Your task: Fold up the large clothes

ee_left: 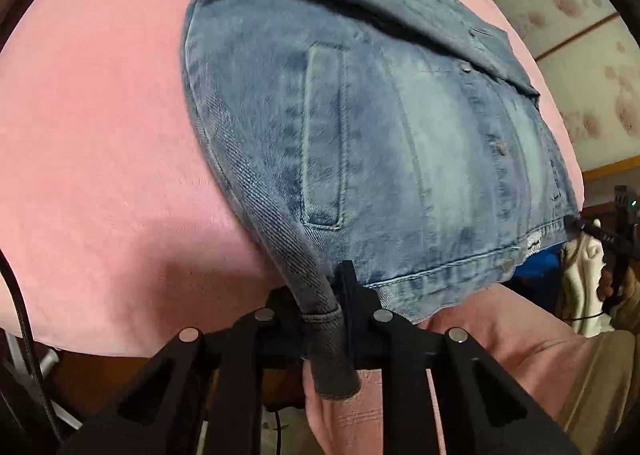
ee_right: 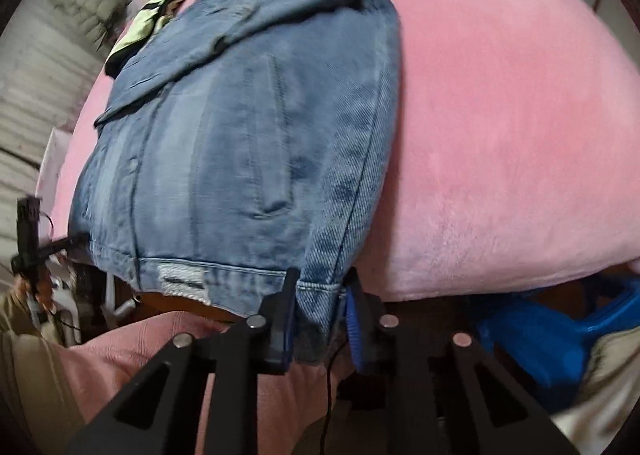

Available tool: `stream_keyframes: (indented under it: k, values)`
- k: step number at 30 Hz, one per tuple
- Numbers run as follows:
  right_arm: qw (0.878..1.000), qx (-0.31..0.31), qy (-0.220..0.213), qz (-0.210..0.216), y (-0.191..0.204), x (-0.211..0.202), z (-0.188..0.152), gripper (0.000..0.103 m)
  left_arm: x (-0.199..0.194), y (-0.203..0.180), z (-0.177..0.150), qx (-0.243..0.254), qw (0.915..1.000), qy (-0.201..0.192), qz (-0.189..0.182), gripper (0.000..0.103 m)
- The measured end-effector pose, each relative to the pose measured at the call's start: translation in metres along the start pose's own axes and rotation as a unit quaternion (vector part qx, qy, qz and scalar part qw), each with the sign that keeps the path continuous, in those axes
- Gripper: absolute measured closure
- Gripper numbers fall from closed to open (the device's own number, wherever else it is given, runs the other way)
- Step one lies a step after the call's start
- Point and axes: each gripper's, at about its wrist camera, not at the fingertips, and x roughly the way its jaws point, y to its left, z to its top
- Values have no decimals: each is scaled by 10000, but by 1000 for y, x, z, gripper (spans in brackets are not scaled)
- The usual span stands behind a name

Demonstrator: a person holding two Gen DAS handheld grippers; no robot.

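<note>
A faded blue denim jacket point(ee_left: 380, 127) lies front up on a pink plush bed cover point(ee_left: 100, 155), its sleeves folded across the chest. Its hem hangs over the near edge. My left gripper point(ee_left: 326, 307) is shut on the jacket's near left hem corner, which sticks out through the fingers. In the right wrist view the same jacket point(ee_right: 224, 159) shows, and my right gripper point(ee_right: 320, 295) is shut on its near right hem corner. Each gripper shows small at the far side of the other's view: the right one point(ee_left: 616, 239) and the left one point(ee_right: 32, 243).
The pink cover point(ee_right: 500, 135) spreads wide beside the jacket. A yellow-green and black item point(ee_right: 148, 23) lies at the far end of the bed. A blue plastic object point(ee_right: 552, 339) sits below the bed edge at the right. Pink-trousered legs point(ee_left: 520, 339) are close under the grippers.
</note>
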Motion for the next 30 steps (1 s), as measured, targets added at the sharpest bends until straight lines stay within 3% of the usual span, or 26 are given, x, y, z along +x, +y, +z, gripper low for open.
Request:
stream_keyframes:
  k: [3,9,13,17,21,24,26,29,30]
  values:
    - [9998,-46,-176,105,15,-27,12,84,-25,-10,11,-212,9994,-146,-238,91]
    - [9949,-300,-924,253,68,-102,61,84,-101,-29,58,-883,9862,-1075,-894,91]
    - [9878,-120,-1524,297,82,-141,106,84,-143,-30,112,-1294,9733,-1579,-1053,91]
    - [9806,67,-1924,357,79,-158,161,84,-155,-15,173,-1925,9580,-1845,-1054,91]
    - [9759,339,-2105,461,63,-145,232,84,-138,11,235,-2431,9471,-1975,-700,91]
    - [9748,659,-2088,434,42,-114,287,84,-103,42,275,-2976,9308,-2052,-547,91]
    - [9763,851,-1964,308,24,-83,321,83,-67,57,303,-3229,9247,-2000,-260,88]
    - [9814,1016,-1628,-1,5,-31,363,69,-13,67,333,-3252,9316,-1610,219,81]
    - [9828,1025,-1531,-146,-1,-18,374,67,-4,70,338,-3252,9334,-1491,290,72]
